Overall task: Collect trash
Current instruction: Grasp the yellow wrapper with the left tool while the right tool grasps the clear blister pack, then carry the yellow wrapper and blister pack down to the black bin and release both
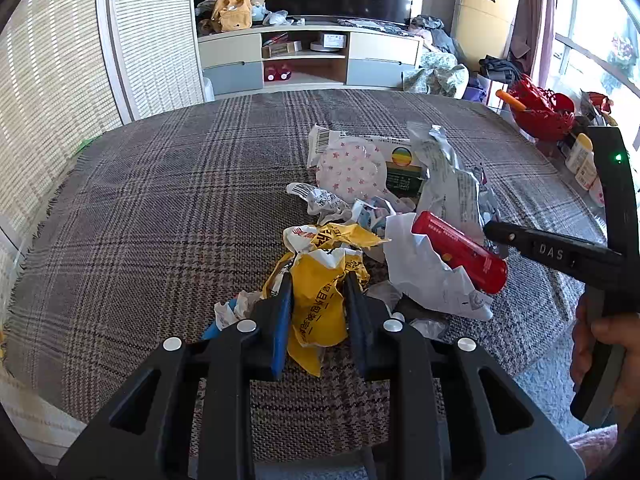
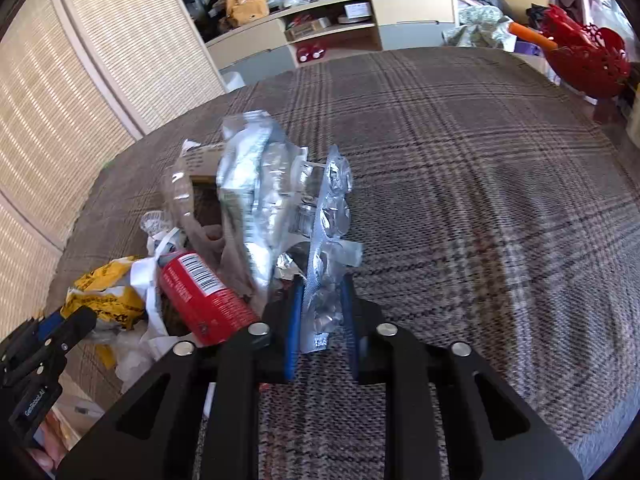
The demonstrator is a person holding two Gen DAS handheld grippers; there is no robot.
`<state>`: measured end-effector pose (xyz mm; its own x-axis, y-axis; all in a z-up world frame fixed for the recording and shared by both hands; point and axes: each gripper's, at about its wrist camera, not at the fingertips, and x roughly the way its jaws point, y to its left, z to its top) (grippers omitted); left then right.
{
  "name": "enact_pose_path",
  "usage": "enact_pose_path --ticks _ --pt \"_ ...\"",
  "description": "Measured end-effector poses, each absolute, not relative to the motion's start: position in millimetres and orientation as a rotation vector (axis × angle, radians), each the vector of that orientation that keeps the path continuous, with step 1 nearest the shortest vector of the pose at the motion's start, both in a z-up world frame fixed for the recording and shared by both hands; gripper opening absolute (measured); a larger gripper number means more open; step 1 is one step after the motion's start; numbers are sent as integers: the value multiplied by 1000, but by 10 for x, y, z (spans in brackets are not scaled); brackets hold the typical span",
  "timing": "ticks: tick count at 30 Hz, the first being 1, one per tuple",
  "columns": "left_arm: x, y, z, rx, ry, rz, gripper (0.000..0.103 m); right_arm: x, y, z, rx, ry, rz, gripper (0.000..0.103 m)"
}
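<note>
A pile of trash lies on a plaid cloth (image 1: pixel 160 200). My left gripper (image 1: pixel 318 280) is shut on a crumpled yellow wrapper (image 1: pixel 320 304), also in the right wrist view (image 2: pixel 106 300). My right gripper (image 2: pixel 322 286) is shut on a silver pill blister pack (image 2: pixel 328 240) that stands up between the blue pads (image 2: pixel 295 320); in the left wrist view the right gripper (image 1: pixel 494 236) comes in from the right. A red can (image 1: pixel 460 256) lies on white paper (image 1: pixel 424 276) between the grippers; it also shows in the right wrist view (image 2: pixel 204 300). A silver foil bag (image 2: pixel 248 184) stands behind.
More trash lies farther back: a star-patterned white wrapper (image 1: pixel 352 168), a green box (image 1: pixel 404 174), crumpled labels (image 1: pixel 320 200). A red basket (image 1: pixel 544 112) stands at the far right edge, bottles (image 1: pixel 582 160) beside it. A TV cabinet (image 1: pixel 312 56) stands beyond the table.
</note>
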<state>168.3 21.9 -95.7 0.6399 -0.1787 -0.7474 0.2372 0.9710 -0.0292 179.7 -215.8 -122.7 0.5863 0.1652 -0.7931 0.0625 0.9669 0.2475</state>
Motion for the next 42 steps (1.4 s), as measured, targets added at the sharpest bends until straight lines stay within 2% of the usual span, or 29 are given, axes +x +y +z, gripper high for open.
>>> enact_pose_path --ticks 13,19,24,32,42 --pt "1430 208 -576 82 714 -223 21 1533 -2381 -753 210 788 0 8" --pt "1046 119 -220 79 624 -242 21 1130 -2402 -417 167 713 28 8" --pt "598 -22 -151 78 610 -273 21 661 -2478 -286 178 681 66 8" --pt "-73 -170 -396 24 649 -300 21 -81 -2594 -394 199 693 93 9" --pt "-486 -244 -1201 -51 832 -281 21 -501 -2493 -1243 280 920 164 9"
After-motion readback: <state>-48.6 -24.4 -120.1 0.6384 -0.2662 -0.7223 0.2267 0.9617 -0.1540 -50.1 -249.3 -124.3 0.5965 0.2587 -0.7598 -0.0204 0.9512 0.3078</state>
